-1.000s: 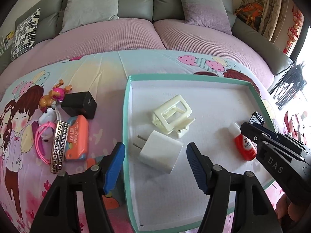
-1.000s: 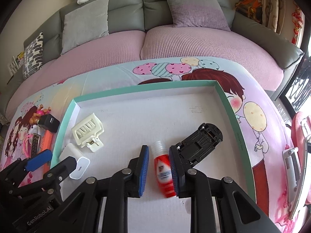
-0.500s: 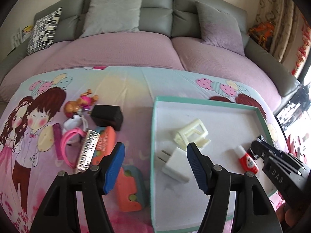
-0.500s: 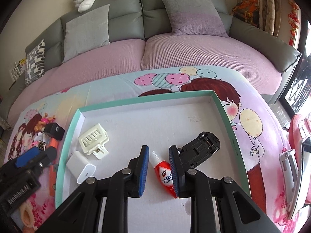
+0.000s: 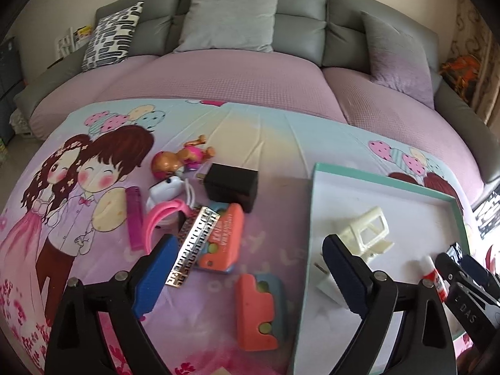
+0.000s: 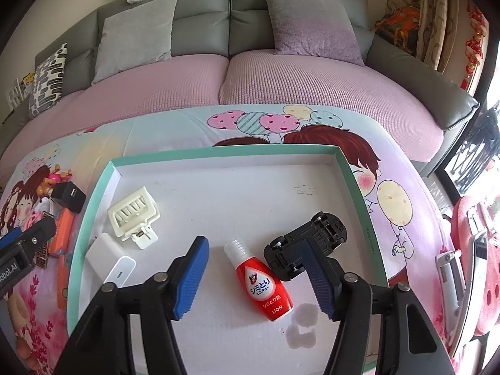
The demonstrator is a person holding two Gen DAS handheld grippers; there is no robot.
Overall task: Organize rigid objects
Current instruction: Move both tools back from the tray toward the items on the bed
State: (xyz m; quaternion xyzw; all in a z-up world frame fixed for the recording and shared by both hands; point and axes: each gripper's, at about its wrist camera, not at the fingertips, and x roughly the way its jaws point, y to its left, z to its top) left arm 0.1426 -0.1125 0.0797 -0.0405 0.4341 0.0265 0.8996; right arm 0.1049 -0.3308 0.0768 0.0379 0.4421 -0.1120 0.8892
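Both hand-held grippers are released and empty. The red bottle (image 6: pixel 262 281) lies in the tray (image 6: pixel 225 151), right between the right hand-held gripper (image 6: pixel 256 278) fingers. The left hand-held gripper (image 5: pixel 247 281) hovers over leftover toys, orange block (image 5: pixel 256 309) just ahead; probably best to center on it before squeezing.

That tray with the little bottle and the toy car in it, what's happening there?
Someone is tidying small things into the tray, using a gripper in each hand. The right gripper is open, with the red bottle lying loose between its fingers, next to the upside-down toy car. A hair clip and white charger lie in there too. The left gripper is open over the toys on the cloth, holding nothing.
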